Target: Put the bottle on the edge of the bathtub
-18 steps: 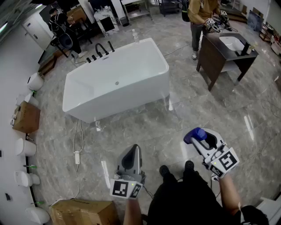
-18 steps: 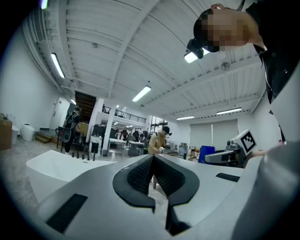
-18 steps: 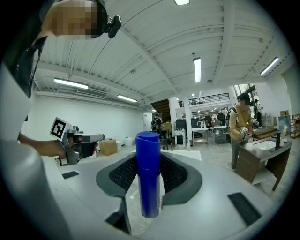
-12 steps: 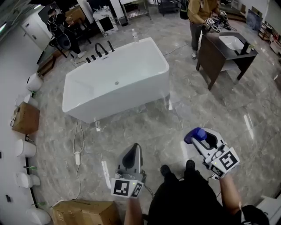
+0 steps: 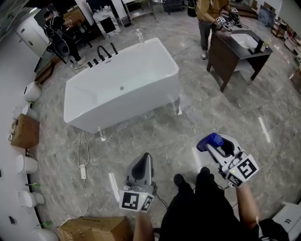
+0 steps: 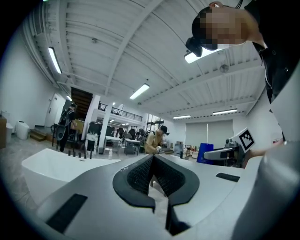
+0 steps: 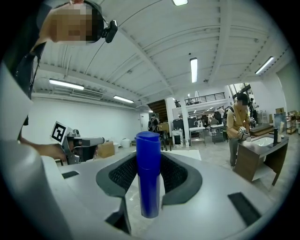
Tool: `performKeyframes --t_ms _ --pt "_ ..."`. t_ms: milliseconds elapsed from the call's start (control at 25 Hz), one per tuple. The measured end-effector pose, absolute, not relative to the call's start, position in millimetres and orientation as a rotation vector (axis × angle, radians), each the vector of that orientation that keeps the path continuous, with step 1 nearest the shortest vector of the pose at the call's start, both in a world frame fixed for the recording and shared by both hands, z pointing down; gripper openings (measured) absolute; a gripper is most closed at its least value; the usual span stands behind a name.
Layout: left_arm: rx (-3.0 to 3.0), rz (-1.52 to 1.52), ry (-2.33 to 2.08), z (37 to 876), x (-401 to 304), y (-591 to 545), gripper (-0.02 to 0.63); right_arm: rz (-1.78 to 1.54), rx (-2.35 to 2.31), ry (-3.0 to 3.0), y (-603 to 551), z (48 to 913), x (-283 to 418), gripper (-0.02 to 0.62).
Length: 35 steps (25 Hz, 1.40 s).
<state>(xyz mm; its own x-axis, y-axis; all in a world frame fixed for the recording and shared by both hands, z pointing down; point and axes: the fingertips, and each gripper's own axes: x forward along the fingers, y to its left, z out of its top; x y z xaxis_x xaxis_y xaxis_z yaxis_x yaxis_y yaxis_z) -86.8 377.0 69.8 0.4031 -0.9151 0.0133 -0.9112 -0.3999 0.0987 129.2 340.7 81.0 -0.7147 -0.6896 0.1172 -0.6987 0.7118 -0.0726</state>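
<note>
A brown cardboard box [image 5: 24, 132] sits on the floor to the left of the white bathtub [image 5: 136, 103]. A black tap [image 5: 104, 51] stands on the bathtub's far edge. A small clear bottle [image 5: 139, 36] is by its far corner. The left gripper [image 5: 143, 162] is on the near side of the bathtub, well apart from it. Its jaws are closed together with nothing in them. The right gripper [image 5: 214, 147] is also on the near side, more to the right. Its jaws squeeze a blue bottle [image 5: 210, 140], which stands upright between them, far from the bathtub's edge. To the right of the bathtub is a dark sink cabinet [image 5: 225, 56], and a person [image 5: 207, 14] stands beside it.
</note>
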Motion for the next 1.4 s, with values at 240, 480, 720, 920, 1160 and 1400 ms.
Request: performKeyframes --t_ms 240,480,720,920,1160,1400 --pt "2.542 -0.048 -1.634 83 -95 368 0.011 0.210 1.140 -2.814 337 89 122 0.152" --pt "2.528 -0.016 -1.649 82 -101 337 0.011 0.209 1.091 -2.856 299 87 104 0.152" --pt "2.522 -0.026 -1.698 69 -117 280 0.011 0.186 1.074 -2.873 234 89 89 0.152" --pt "2.557 -0.023 -1.705 55 -109 228 0.011 0.153 1.063 -2.885 178 84 89 0.152" --pt "2.562 -0.022 -1.723 56 -113 181 0.011 0.154 1.023 -2.885 129 85 74 0.152" --pt "2.556 -0.030 -1.666 68 -138 135 0.011 0.218 1.080 -2.836 88 100 54 0.152"
